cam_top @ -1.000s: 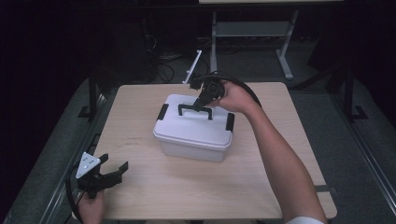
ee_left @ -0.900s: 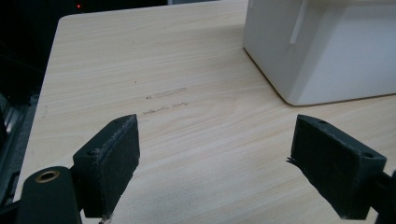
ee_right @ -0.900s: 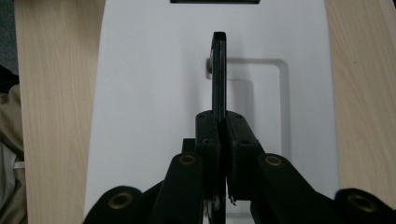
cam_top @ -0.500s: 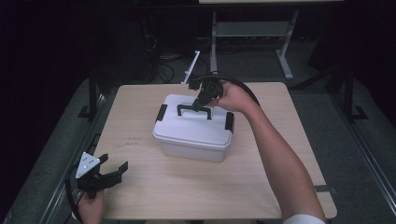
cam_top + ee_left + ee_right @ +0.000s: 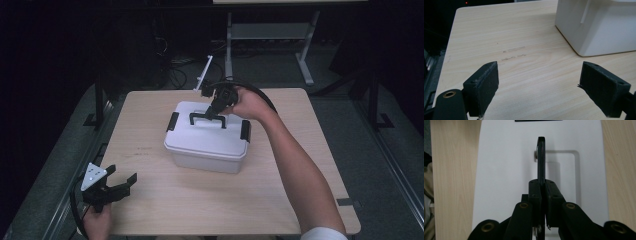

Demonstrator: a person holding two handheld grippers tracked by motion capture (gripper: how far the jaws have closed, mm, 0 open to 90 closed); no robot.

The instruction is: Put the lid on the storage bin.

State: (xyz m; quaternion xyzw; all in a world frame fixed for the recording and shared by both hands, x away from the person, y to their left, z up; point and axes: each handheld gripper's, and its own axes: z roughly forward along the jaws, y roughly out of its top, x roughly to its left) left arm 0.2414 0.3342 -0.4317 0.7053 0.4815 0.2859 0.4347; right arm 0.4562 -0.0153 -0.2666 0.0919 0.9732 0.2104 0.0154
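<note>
Two grippers, one box. Nearest, at the front left corner of the pale wooden surface [image 5: 165,200], the left gripper [image 5: 120,186] rests with its jaws spread wide and nothing between them. Farther back, mid-surface, stands one white lidded box [image 5: 207,145] with two black side latches; its contents cannot be seen. The right gripper [image 5: 214,114] is clamped tight on the box's single black handle [image 5: 207,119], raised upright. Beyond, a dark room with metal stand legs.

A wooden table [image 5: 165,200] with one box on it

The table was pale and light-grained; a white box [image 5: 207,150] with a black handle [image 5: 207,119] stood near its middle; faint scuffs [image 5: 512,53] marked the top beside it.
</note>
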